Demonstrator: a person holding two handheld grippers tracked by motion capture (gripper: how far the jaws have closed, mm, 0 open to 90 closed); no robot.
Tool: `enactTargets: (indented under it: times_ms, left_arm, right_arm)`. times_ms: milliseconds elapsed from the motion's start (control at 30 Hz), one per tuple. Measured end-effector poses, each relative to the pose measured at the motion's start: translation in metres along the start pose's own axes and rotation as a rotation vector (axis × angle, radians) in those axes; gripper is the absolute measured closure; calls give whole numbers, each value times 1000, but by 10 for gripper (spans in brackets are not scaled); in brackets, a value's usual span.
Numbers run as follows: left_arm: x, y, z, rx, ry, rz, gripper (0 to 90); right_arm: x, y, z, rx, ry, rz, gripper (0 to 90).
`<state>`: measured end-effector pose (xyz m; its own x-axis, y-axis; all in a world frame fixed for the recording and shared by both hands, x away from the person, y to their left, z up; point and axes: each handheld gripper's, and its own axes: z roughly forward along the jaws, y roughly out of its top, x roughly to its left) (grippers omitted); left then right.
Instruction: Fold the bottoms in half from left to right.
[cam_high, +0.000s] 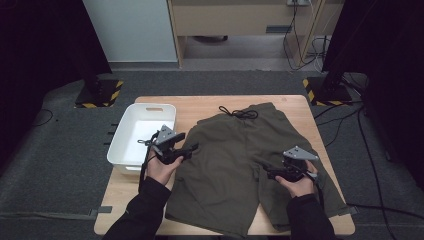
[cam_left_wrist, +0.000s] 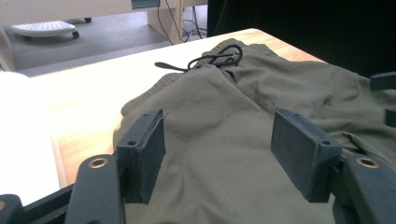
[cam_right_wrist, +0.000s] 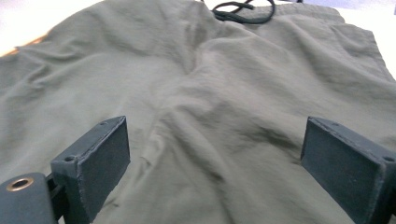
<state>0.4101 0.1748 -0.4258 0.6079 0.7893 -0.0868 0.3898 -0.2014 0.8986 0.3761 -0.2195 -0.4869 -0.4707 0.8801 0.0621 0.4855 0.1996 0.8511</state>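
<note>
In the high view, a pair of olive green shorts (cam_high: 240, 165) lies spread flat on the wooden table (cam_high: 200, 105). The waistband with its black drawstring (cam_high: 239, 113) is at the far side, and the two legs point toward the person. A white bin (cam_high: 142, 131) stands on the left part of the table, just beside the shorts. The left gripper (cam_high: 191, 149) is held over the left edge of the shorts, near the bin, and its jaws point to the right across the cloth. The right gripper (cam_high: 267, 172) is held over the right leg of the shorts, and its jaws point to the left. The two grippers are well apart from each other.

In the left gripper view, the two black jaws stand apart and nothing is between the pads. The shorts (cam_left_wrist: 243, 140) lie below and beyond the jaws, and the cloth is not pinched. The drawstring (cam_left_wrist: 215, 58) lies at the far end, partly on the waistband and partly on the bare table (cam_left_wrist: 88, 98). At the left, the bin is a bright white area.

In the right gripper view, the jaws are also wide apart, with no cloth caught between the pads. The wrinkled shorts (cam_right_wrist: 210, 93) lie under them and stretch away to the drawstring (cam_right_wrist: 243, 11) at the top. I cannot tell if the jaw tips touch the cloth.
</note>
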Motion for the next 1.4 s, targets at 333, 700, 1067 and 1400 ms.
enactTargets:
  times_ms: [333, 700, 1067, 1400]
  left_arm:
    - [17, 27, 38, 22, 41, 12, 350]
    - [34, 33, 68, 54, 36, 34, 342]
    - [45, 17, 103, 114, 16, 54, 319]
    - [57, 2, 122, 167, 35, 22, 316]
  right_arm:
    - [22, 5, 1, -10, 70, -14, 89]
    - [46, 13, 2, -26, 117, -37, 92]
    - [71, 22, 10, -32, 163, -55, 94]
    - [107, 26, 20, -15, 227, -107, 96]
